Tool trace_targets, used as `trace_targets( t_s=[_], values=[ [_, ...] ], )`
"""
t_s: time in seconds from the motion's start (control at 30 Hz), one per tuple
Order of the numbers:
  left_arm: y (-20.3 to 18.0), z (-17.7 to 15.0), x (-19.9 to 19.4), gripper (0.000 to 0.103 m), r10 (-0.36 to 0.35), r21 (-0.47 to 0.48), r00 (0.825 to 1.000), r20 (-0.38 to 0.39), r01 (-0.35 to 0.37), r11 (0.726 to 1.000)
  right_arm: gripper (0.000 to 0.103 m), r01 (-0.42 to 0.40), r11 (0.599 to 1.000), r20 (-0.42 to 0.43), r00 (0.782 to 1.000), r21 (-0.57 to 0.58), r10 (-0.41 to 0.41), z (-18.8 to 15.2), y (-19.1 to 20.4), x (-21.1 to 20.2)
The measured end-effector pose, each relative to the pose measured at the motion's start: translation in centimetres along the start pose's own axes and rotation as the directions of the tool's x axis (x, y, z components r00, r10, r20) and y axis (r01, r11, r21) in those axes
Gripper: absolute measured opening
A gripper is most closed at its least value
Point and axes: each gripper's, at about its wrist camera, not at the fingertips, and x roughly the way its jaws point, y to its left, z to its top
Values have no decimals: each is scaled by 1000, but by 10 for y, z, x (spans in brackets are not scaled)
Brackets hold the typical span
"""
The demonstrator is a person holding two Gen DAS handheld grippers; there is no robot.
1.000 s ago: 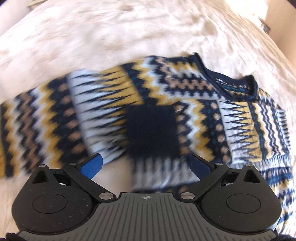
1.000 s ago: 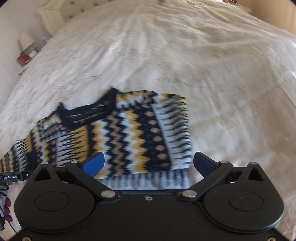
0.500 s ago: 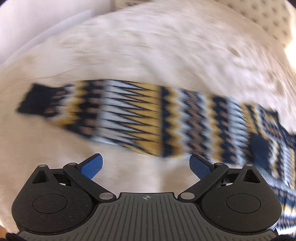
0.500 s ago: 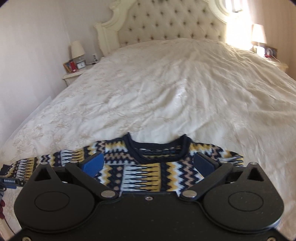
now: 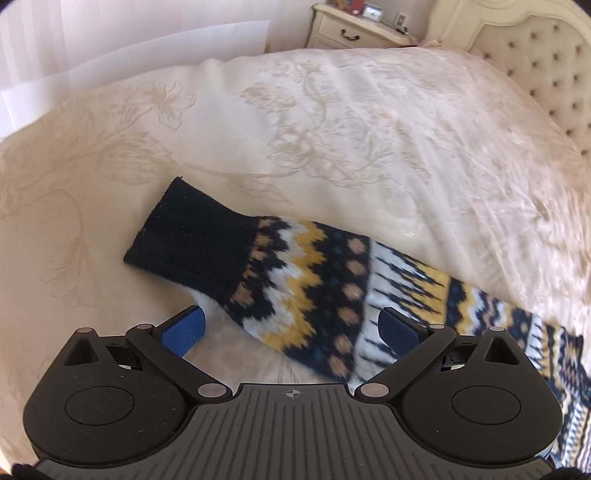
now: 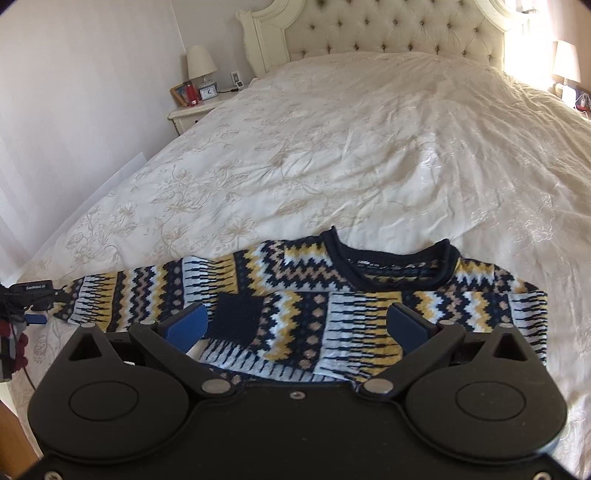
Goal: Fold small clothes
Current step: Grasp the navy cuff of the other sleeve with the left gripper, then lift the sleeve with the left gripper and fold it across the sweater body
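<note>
My left wrist cam sits low, close over the sweater (image 5: 332, 295) sleeve, facing the nightstand (image 5: 354, 31). Right cam higher, faces the headboard (image 6: 388, 33). Both share that sleeve.

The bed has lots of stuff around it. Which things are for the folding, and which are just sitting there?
For the folding:
sweater
its dark cuff
left tool
right tool

Just sitting there:
lamp
clock
red candle
nightstand
</note>
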Motion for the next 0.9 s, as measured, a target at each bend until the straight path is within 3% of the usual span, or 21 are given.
trace_targets(
  t_s=[0.13,0.27,0.3,0.37,0.47,0.63,0.77,0.9],
  values=[
    [6,5,9,100,-9,-35,1000,11,9,999,102,0,1000,-16,1000,7,0,-2,8,3],
    [13,8,12,66,1,-89,999,37,2,996,102,-1,1000,-41,999,5,2,-5,12,6],
    [15,9,10,45,-6,-104,999,52,11,995,102,2,1000,-49,999,4,-1,-6,12,7],
    [18,11,8,16,-6,-127,998,64,14,992,102,4,1000,-60,998,5,-4,-7,12,8],
    [14,14,2,6,-51,-121,996,79,60,991,102,2,1000,-73,997,21,0,-10,9,9],
    [-24,16,-35,6,-106,-14,983,148,109,994,102,-7,999,-91,996,50,11,-16,2,9],
    [-66,14,-75,6,-214,63,957,197,206,977,102,-24,998,-105,994,55,30,-20,-7,9],
    [-122,9,-111,6,-321,174,921,220,287,942,102,-37,996,-105,993,79,46,-24,-20,5]
  ],
)
